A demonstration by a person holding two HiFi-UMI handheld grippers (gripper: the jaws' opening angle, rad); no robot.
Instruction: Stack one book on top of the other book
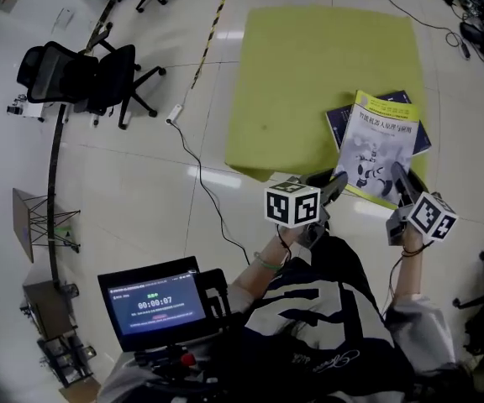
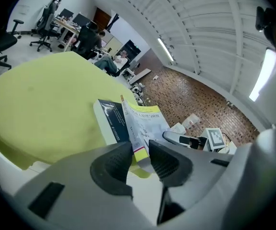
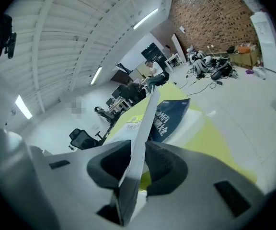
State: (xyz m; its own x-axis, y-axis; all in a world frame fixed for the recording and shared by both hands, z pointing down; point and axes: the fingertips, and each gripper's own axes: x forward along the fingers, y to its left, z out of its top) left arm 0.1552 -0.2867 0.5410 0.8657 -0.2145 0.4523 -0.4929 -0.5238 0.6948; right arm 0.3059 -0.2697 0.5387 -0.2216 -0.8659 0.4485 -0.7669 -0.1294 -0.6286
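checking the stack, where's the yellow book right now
Head view, right side: the yellow book is above the dark blue book at the near right corner of the yellow-green table, its near edge gripped by the left gripper and the right gripper.

A: Head view: blue book (image 1: pixel 340 124) is mostly under yellow book (image 1: pixel 378 141), only its corners show.
B: Yellow book's near edge is hidden behind left gripper (image 1: pixel 336 185) and right gripper (image 1: pixel 399 179). Most screen (image 1: pixel 156 306) text is too small to read.
A: Same. In the right gripper view the book's near end drops out of sight between the jaws.
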